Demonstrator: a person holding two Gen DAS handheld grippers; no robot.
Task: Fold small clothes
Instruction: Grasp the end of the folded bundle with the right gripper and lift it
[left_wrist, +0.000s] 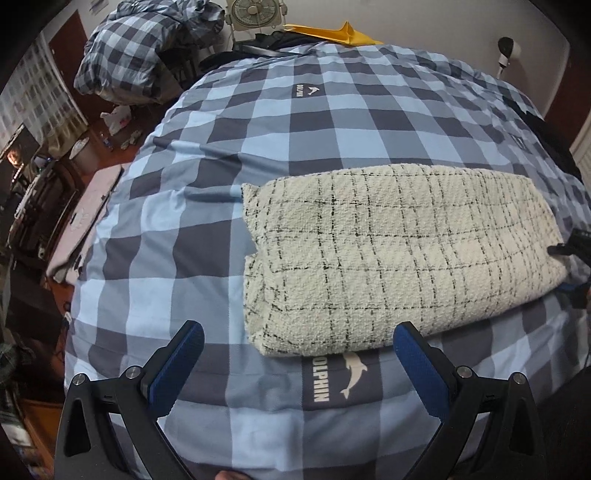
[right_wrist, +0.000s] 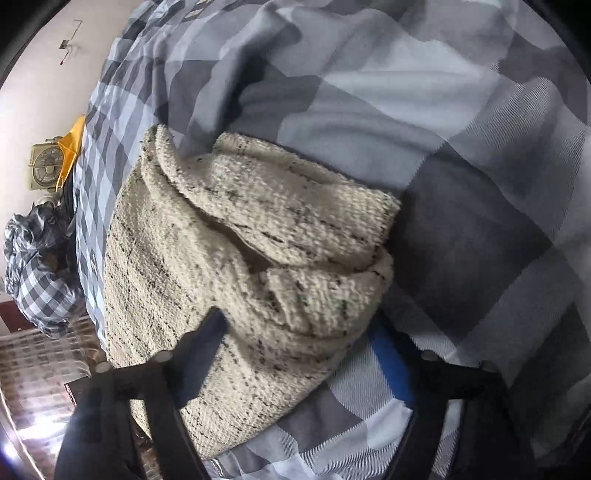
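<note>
**Folded tweed garment on the checked bed, both tongs spread**

The left gripper (left_wrist: 298, 363) hangs over the blue-and-grey checked duvet (left_wrist: 207, 258) with its two blue-padded fingers (left_wrist: 176, 363) set wide apart and nothing between them. Just ahead of its tips and slightly to its right lies the cream tweed garment (left_wrist: 399, 254), crossed by thin black lines and folded into a long flat block that stretches away to the right. The near edge of the garment sits just beyond the right finger of this pair, apart from it. Directly between the fingers, on the duvet, is a dark square printed with a white dolphin logo (left_wrist: 340, 376), partly covered by the garment's edge.

The right gripper (right_wrist: 299, 354) is at the far end of the same garment (right_wrist: 229, 258). Its fingers stand apart on either side of the bunched, layered end of the cloth: the dark left finger (right_wrist: 201, 354) lies over the fabric, and the blue-padded right one sits just beside the garment's edge, against the duvet (right_wrist: 461, 184). The view is blurred, so whether either pad presses the cloth cannot be told.

Far ahead of the left gripper, beyond the bed, stand a box fan (left_wrist: 255, 13) and a heap of checked bedding (left_wrist: 147, 51).
</note>
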